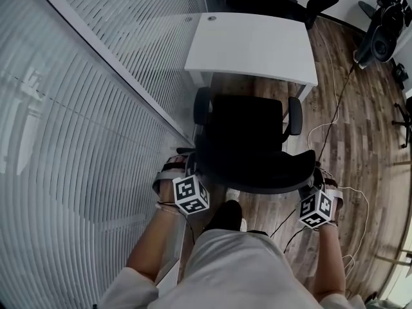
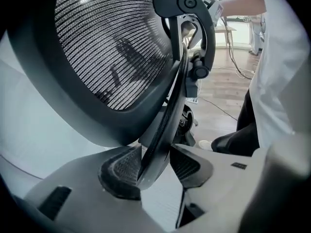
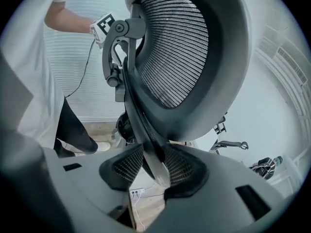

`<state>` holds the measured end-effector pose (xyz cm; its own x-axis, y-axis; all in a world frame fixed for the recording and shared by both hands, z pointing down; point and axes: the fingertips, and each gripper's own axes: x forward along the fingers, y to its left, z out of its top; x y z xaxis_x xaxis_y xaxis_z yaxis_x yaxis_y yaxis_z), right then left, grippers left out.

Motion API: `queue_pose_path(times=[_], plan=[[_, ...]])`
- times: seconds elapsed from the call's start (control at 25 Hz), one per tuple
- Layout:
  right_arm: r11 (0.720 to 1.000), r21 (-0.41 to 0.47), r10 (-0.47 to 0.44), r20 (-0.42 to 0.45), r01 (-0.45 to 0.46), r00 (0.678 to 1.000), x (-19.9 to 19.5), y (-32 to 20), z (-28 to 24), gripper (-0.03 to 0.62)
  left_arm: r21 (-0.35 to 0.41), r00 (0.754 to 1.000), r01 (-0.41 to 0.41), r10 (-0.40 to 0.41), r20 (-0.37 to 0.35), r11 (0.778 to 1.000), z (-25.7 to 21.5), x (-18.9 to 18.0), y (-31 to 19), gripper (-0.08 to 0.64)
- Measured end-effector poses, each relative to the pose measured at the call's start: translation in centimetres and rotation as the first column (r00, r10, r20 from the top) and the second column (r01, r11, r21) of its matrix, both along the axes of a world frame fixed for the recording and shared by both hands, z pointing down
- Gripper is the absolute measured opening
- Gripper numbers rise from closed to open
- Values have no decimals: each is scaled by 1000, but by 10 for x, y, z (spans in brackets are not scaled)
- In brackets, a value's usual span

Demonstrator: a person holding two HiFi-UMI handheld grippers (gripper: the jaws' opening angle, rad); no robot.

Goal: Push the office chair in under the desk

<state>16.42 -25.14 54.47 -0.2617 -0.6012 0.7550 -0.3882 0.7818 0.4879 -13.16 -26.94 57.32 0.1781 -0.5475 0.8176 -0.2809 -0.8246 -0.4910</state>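
Closest to the lens: pale trousers (image 1: 238, 269) and one dark shoe (image 1: 225, 216), just behind the office chair (image 1: 248, 140). At left, left claw (image 1: 187, 169) clenched on the backrest rim (image 2: 163, 130), ribbed pads pinching it from both sides. At right, right claw (image 1: 317, 176) clamped likewise on the opposite edge of that rim. Chair parked in front of the desk (image 1: 257, 44), seat facing it, front of the seat near the desk edge but not yet under. For a clean push: press evenly through both claws, straight toward the desk, so as not to swivel the seat or slew the base. Hold the grip firm against slipping off the thin curved rim under any sideways load. Aim between the two white desk legs (image 1: 195, 79). Watch both armrests (image 1: 202, 105): likely to meet the desk edge before the seat goes fully in, their height hard to judge from above. Round about, from the left: glass wall with blinds (image 1: 77, 121) close alongside, with little room to drift that way. Then pale cables (image 1: 315, 127) across the wood floor (image 1: 367, 140) just right of the chair, a likely snag for the wheels. Well apart at far right, another black chair (image 1: 383, 34).
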Motion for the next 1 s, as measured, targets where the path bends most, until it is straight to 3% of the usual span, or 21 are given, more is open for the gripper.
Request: queue_pose_path(times=[1.0], plan=[[998, -31, 59, -17, -60, 998, -4, -74, 6, 152, 0, 997, -65, 65, -28, 998, 3, -2, -77, 187]])
